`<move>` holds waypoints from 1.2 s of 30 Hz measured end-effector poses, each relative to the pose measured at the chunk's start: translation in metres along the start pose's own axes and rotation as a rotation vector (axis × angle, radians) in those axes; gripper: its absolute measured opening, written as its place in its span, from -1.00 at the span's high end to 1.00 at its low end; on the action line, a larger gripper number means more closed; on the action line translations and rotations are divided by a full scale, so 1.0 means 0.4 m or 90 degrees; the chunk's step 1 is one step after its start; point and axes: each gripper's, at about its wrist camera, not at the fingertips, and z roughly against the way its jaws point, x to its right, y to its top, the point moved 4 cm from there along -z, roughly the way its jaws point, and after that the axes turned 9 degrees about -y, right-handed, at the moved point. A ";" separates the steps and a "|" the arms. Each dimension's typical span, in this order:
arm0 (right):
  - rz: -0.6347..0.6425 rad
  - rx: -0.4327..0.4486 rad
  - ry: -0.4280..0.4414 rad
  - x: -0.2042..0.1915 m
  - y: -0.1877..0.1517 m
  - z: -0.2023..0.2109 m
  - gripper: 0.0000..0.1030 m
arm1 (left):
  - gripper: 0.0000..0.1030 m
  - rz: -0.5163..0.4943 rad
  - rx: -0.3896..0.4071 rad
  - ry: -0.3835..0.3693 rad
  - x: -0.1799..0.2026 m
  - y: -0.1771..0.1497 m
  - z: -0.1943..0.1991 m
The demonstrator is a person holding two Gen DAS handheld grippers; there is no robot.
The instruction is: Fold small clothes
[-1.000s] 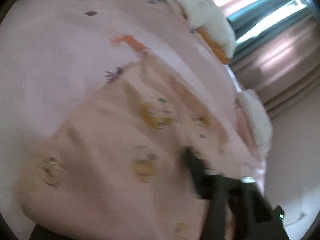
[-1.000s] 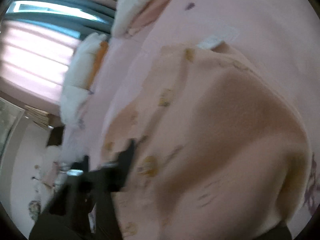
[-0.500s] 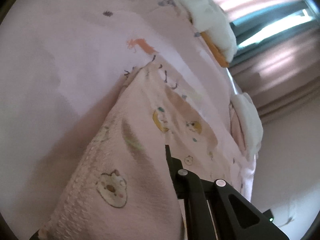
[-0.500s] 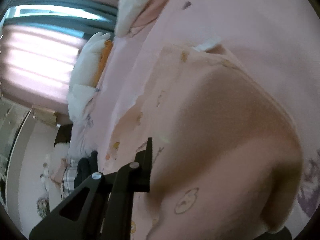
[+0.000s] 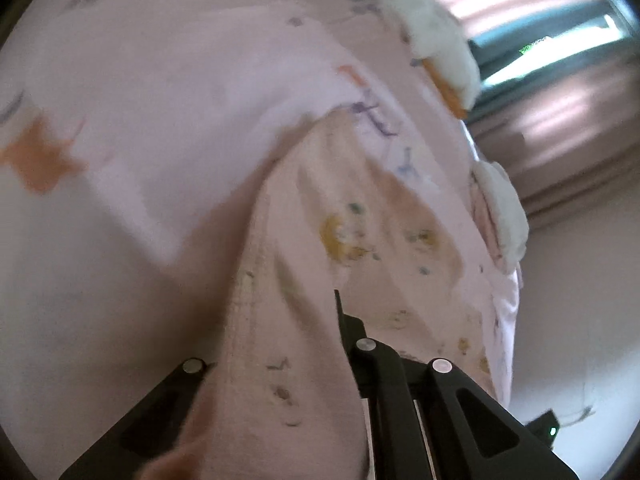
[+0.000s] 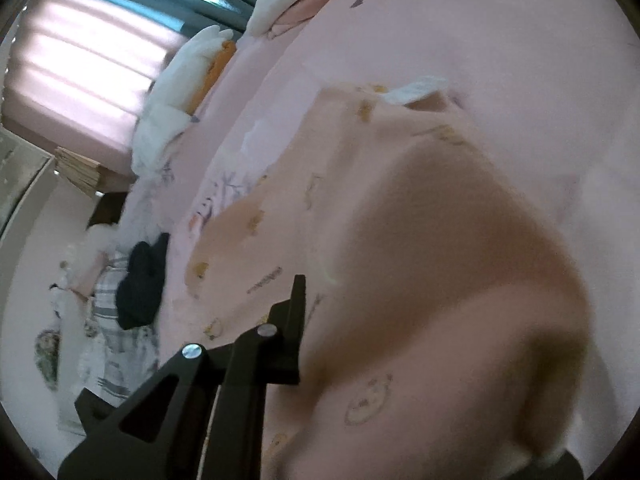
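A: Since both pairs of fingers stay clamped on the cloth, what has changed over the last second?

B: The left gripper [image 5: 280, 364] and right gripper [image 6: 360, 344] have raised the pale peach, bear-printed knit baby garment [image 5: 352, 240] higher; it now hangs taut from them, its far end on the pink printed bedsheet [image 5: 160, 100] below the white pillows [image 5: 436, 44].

A: Meaning?

B: Probably a fold is being carried over.

A: And the cloth itself?

B: Soft and thin, with a ribbed hem and a white label [image 6: 412, 90] at its far edge.

bare bedsheet [image 5: 168, 92] left of garment [image 5: 320, 240]
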 end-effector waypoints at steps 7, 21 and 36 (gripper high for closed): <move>0.007 0.016 -0.018 0.062 -0.013 0.050 0.84 | 0.76 -0.040 0.001 -0.010 -0.027 -0.006 0.065; -0.032 0.049 -0.050 0.149 -0.029 0.132 0.88 | 0.72 -0.009 -0.032 -0.040 -0.059 -0.018 0.109; -0.017 0.061 -0.105 0.159 -0.046 0.157 0.88 | 0.88 -0.082 0.034 0.111 -0.111 0.011 0.219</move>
